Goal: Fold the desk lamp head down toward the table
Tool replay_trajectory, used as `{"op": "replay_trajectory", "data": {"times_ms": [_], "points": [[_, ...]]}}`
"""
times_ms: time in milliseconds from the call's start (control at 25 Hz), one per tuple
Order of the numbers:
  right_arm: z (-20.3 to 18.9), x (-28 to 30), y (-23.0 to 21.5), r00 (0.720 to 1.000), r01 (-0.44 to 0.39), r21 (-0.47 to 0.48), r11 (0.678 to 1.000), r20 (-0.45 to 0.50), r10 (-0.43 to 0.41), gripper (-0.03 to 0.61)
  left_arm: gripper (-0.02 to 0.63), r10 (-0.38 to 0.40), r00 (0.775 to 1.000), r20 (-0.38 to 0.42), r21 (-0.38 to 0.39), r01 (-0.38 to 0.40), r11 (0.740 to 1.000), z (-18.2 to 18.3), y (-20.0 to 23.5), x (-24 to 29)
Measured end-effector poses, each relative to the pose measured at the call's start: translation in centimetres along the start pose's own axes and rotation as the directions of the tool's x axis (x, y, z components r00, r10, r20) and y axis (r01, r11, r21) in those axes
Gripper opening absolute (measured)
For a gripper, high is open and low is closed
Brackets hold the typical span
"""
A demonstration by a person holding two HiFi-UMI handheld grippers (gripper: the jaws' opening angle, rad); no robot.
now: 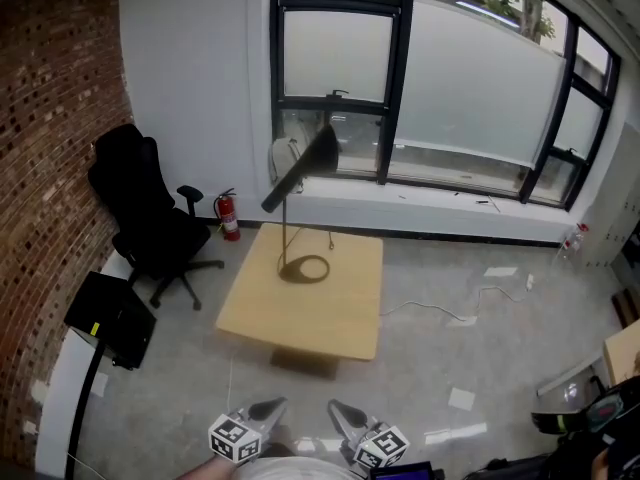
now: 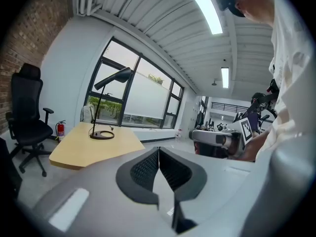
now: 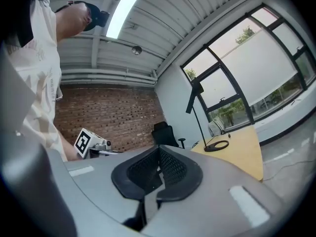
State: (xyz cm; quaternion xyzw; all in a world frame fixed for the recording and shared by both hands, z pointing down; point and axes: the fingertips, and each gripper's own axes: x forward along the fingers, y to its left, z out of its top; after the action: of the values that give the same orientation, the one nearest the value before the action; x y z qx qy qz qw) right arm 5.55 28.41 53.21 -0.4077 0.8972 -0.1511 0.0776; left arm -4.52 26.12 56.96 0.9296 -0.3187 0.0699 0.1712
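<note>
The pale wooden square desk [image 1: 340, 318] stands well ahead, carrying the black desk lamp [image 1: 300, 173] near its far edge, on a ring base and thin stem. Its long cone head [image 1: 318, 151] is raised high. It looks light and tippy, so steady the base and press the rigid head near its hinge. The left gripper [image 1: 266, 410] and right gripper [image 1: 346, 414] are empty, fingers together.

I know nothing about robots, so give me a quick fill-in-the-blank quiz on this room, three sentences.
1. The desk lamp stands on the wooden ____.
2. The fire extinguisher is coloured ____.
3. The left gripper and right gripper hold nothing; both have their jaws ____.
Missing words: table; red; shut.
</note>
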Motion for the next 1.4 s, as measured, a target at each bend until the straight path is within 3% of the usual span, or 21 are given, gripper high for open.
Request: {"op": "replay_trajectory", "data": {"times_ms": [400,880,1400], "points": [[-1.0,0.8,0.2,0.998,-0.042,-0.002,0.999,-0.041,0.042,0.012,0.003,0.034,0.999,-0.005,0.003,-0.034,0.999,-0.2,0.8,-0.7],[0.0,4.2,0.1,0.989,-0.085,-0.007,0.996,-0.118,0.084,0.012,0.003,0.162,0.986,0.050,-0.044,-0.160,0.986,2.3,5.5,-1.9],[-0.6,10.6,-3.1,0.983,0.000,-0.020,1.000,-0.183,-0.003,0.012,0.003,0.140,0.989,0.050,-0.087,-0.135,0.987,4.4,12.6,0.7]]}}
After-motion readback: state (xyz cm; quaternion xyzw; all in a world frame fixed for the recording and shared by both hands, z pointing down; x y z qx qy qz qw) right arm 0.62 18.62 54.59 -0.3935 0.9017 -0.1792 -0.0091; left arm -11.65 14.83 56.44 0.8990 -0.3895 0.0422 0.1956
